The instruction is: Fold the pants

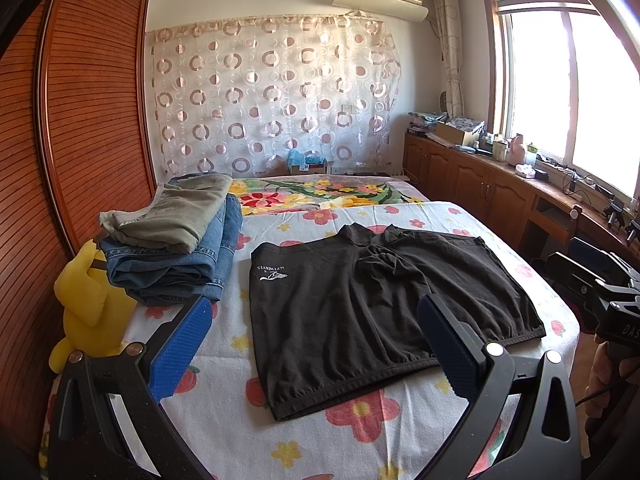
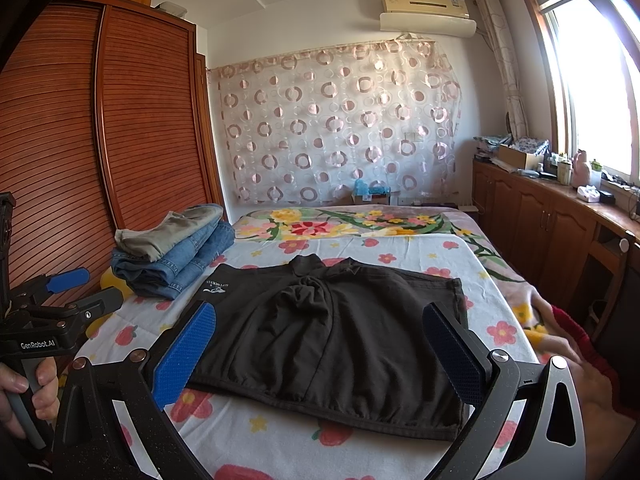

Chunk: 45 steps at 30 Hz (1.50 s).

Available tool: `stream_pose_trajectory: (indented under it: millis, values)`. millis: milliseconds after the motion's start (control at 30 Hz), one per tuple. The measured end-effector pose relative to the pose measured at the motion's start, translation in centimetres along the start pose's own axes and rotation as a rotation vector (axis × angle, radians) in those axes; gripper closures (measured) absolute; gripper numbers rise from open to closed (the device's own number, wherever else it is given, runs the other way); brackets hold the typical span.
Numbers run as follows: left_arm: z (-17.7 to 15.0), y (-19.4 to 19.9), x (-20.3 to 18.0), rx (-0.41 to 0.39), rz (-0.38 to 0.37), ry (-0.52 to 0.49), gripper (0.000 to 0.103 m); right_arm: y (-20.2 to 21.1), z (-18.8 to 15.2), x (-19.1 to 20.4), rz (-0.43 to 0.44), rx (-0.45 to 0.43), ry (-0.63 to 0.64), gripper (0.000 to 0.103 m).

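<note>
Black shorts (image 1: 372, 312) lie spread flat on the flowered bed sheet (image 1: 360, 432), waistband nearest the cameras and the two leg openings toward twelve o'clock. A small white logo (image 1: 272, 273) shows at ten o'clock on the fabric, and the cloth bunches in a wrinkled knot near the crotch (image 2: 306, 292).

In the left wrist view the left gripper (image 1: 314, 354) hangs over the near edge of the shorts, its blue pads (image 1: 182, 354) spread wide and grasping nothing. At three o'clock the right gripper shows only as its black frame, so its jaws cannot be judged from there.

In the right wrist view the right gripper (image 2: 320, 360) also hovers above the waistband, fingers parted wide, nothing between them. The left gripper (image 2: 84, 288) appears at nine o'clock, released, with the person's left hand (image 2: 30, 390) on its handle.

Folded jeans (image 1: 176, 264) with a folded khaki garment (image 1: 168, 212) on top sit at ten o'clock, just beside the shorts. A yellow plush toy (image 1: 86, 300) rests at nine o'clock against the wooden wardrobe (image 1: 80, 120).
</note>
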State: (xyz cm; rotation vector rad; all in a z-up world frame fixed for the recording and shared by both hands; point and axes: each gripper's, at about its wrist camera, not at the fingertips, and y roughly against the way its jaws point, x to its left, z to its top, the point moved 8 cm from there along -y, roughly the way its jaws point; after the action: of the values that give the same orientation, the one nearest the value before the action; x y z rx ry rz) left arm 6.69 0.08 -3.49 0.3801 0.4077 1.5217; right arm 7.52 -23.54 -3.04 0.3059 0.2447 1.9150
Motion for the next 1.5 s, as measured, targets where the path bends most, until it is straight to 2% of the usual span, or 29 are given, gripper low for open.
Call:
stream_pose_trajectory:
  millis: [133, 467, 1133, 1400, 1500]
  values:
    - [0.5, -0.2, 0.0, 0.030, -0.004, 0.015, 0.000, -0.6, -0.4, 0.1, 0.016, 0.016, -0.001, 0.000]
    - [-2.4, -2.6, 1.0, 0.093, 0.029, 0.032, 0.000, -1.7, -1.1, -2.0, 0.000, 0.066, -0.022, 0.000]
    - [-6.9, -5.6, 3.9, 0.220, 0.035, 0.067, 0.000, -4.8, -4.8, -4.4, -0.056, 0.247, 0.008, 0.000]
    - [-8.6, -5.8, 4.5, 0.257, 0.019, 0.068, 0.000, -4.2, -5.3, -4.4, -0.067, 0.333, 0.016, 0.001]
    - [-8.9, -5.7, 4.8, 0.257, 0.005, 0.075, 0.003, -3.2, -5.0, -4.0, -0.086, 0.335, 0.051, 0.001]
